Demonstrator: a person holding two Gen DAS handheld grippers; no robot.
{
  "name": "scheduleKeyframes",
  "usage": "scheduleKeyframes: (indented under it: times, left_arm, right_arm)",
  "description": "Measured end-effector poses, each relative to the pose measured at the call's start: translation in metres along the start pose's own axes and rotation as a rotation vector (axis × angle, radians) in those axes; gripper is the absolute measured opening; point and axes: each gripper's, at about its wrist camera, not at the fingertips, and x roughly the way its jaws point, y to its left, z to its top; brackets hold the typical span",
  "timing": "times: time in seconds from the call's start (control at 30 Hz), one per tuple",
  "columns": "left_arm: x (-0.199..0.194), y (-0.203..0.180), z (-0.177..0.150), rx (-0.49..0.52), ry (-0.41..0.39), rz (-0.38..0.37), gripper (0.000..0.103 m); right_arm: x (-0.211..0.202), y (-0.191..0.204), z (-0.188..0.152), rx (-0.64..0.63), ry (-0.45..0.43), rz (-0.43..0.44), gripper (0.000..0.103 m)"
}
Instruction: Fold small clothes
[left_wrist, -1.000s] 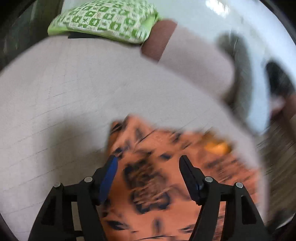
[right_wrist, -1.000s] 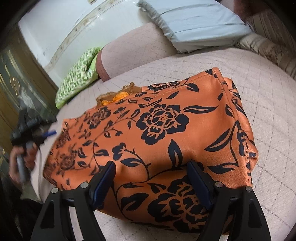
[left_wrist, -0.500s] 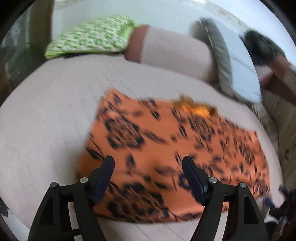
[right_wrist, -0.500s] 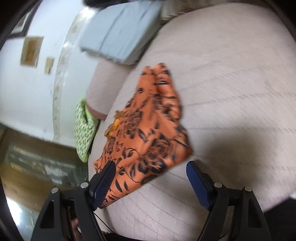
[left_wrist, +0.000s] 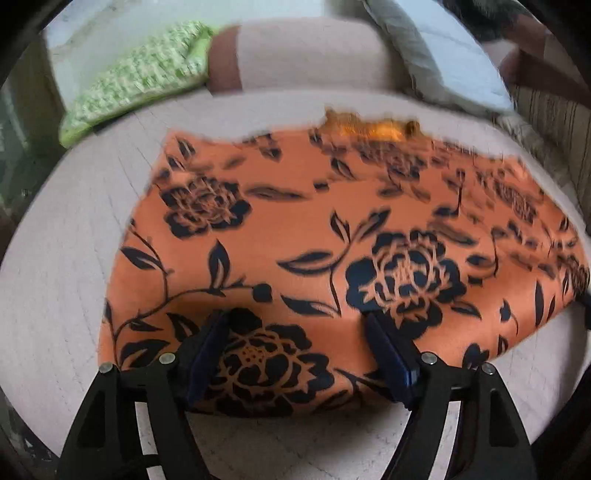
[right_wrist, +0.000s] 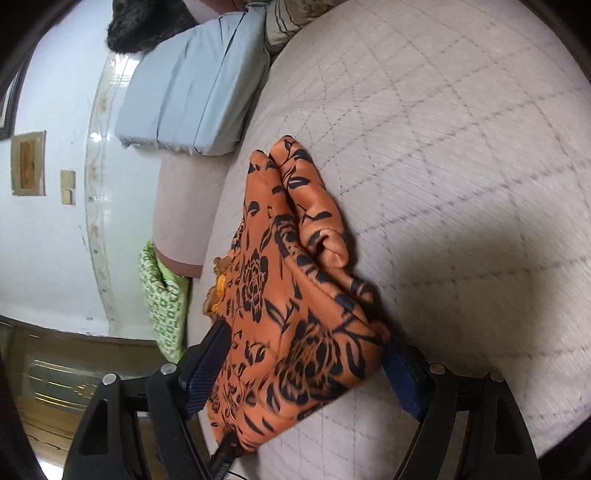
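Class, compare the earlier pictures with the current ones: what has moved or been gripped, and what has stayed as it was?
The left gripper has come in over the near edge of the orange flowered garment, its fingers just opening. The right gripper has rolled sideways to straddle the garment's corner. Neither pinches the cloth yet. The garment still lies flat on the bed, pillows unmoved.

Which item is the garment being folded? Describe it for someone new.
On the quilted beige bedspread, in front of the pillows, lies the orange garment. It spreads flat between both open grippers. Black flower and leaf print sets it apart from the green patterned pillow and the pale blue pillow.
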Motion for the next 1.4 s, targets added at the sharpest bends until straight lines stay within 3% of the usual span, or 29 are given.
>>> scheduleKeyframes:
  times: [0.03, 0.07, 0.13, 0.27, 0.33, 0.4, 0.47, 0.5, 0.53, 0.57, 0.63, 0.67, 0.7, 0.73, 0.77, 0.8, 0.83, 0.9, 0.93, 1.0, 1.07, 1.17, 1.27, 1.4]
  left_arm:
    - [-0.009, 0.002, 0.002, -0.02, -0.015, -0.038, 0.074]
    - [-0.026, 0.004, 0.003, -0.05, -0.085, -0.09, 0.074]
    - [-0.044, 0.002, 0.007, -0.069, -0.175, -0.1, 0.075]
    - [-0.033, -0.019, 0.021, -0.131, -0.122, -0.204, 0.075]
    - [-0.011, -0.036, 0.023, -0.111, -0.064, -0.19, 0.075]
    - [0.02, -0.054, 0.023, -0.017, 0.04, -0.114, 0.076]
    - [0.007, -0.072, 0.02, 0.069, -0.009, -0.03, 0.075]
    - [-0.008, -0.071, 0.021, 0.058, -0.041, -0.078, 0.068]
    - [-0.021, -0.07, 0.022, 0.049, -0.093, -0.106, 0.068]
    - [-0.041, -0.067, 0.022, 0.049, -0.185, -0.072, 0.068]
    - [-0.055, -0.062, 0.021, 0.051, -0.248, 0.013, 0.07]
    - [-0.051, -0.057, 0.02, 0.041, -0.224, 0.024, 0.072]
    - [-0.036, -0.053, 0.017, 0.032, -0.145, 0.029, 0.075]
    - [-0.008, -0.051, 0.012, 0.034, -0.002, 0.034, 0.076]
    - [0.01, -0.048, 0.005, 0.031, 0.074, 0.027, 0.078]
    - [0.002, -0.05, 0.004, 0.031, 0.002, 0.041, 0.078]
    - [-0.002, -0.055, 0.006, 0.051, 0.008, 0.044, 0.074]
    - [-0.013, -0.054, 0.005, 0.056, -0.005, 0.011, 0.066]
    - [-0.015, -0.049, 0.005, 0.023, -0.006, 0.002, 0.059]
    - [-0.028, -0.027, 0.007, -0.093, -0.018, -0.06, 0.058]
    - [-0.048, 0.007, 0.006, -0.209, -0.079, -0.067, 0.058]
    - [-0.086, 0.069, -0.004, -0.385, -0.19, -0.012, 0.058]
    - [-0.107, 0.133, -0.018, -0.562, -0.248, 0.071, 0.058]
    - [-0.107, 0.2, -0.047, -0.789, -0.219, 0.131, 0.058]
  right_arm:
    - [0.001, 0.003, 0.002, -0.009, -0.006, -0.001, 0.081]
    - [0.002, 0.005, 0.003, -0.02, -0.008, -0.003, 0.078]
    - [0.007, 0.008, 0.003, -0.042, -0.009, -0.026, 0.078]
    - [0.011, 0.014, 0.002, -0.078, -0.023, -0.062, 0.079]
    - [0.012, 0.015, 0.001, -0.082, -0.022, -0.074, 0.079]
    - [0.014, 0.014, 0.004, -0.083, -0.014, -0.082, 0.079]
    - [0.018, 0.018, 0.005, -0.094, -0.004, -0.103, 0.077]
    - [0.019, 0.023, 0.006, -0.122, -0.003, -0.129, 0.066]
    - [0.022, 0.026, 0.007, -0.151, 0.004, -0.163, 0.054]
    - [0.024, 0.024, 0.008, -0.154, 0.019, -0.185, 0.032]
    - [0.027, 0.018, 0.009, -0.133, 0.032, -0.188, 0.031]
    - [0.027, 0.017, 0.009, -0.131, 0.031, -0.181, 0.031]
    - [0.027, 0.016, 0.009, -0.126, 0.027, -0.173, 0.032]
    - [0.028, 0.014, 0.01, -0.108, 0.022, -0.165, 0.032]
    - [0.028, 0.011, 0.01, -0.087, 0.017, -0.158, 0.032]
    - [0.029, 0.011, 0.011, -0.08, 0.019, -0.161, 0.032]
    - [0.03, 0.016, 0.011, -0.111, 0.027, -0.181, 0.032]
    - [0.032, 0.036, 0.009, -0.186, 0.038, -0.209, 0.015]
    - [0.03, 0.052, 0.005, -0.229, 0.03, -0.205, 0.015]
    - [0.027, 0.102, -0.01, -0.372, 0.008, -0.185, 0.015]
    - [0.03, 0.148, -0.032, -0.489, 0.011, -0.157, 0.015]
    - [0.049, 0.219, -0.088, -0.688, 0.042, -0.109, 0.015]
    - [0.082, 0.261, -0.154, -0.849, 0.095, -0.103, 0.015]
    - [0.162, 0.269, -0.251, -1.008, 0.227, -0.175, 0.015]
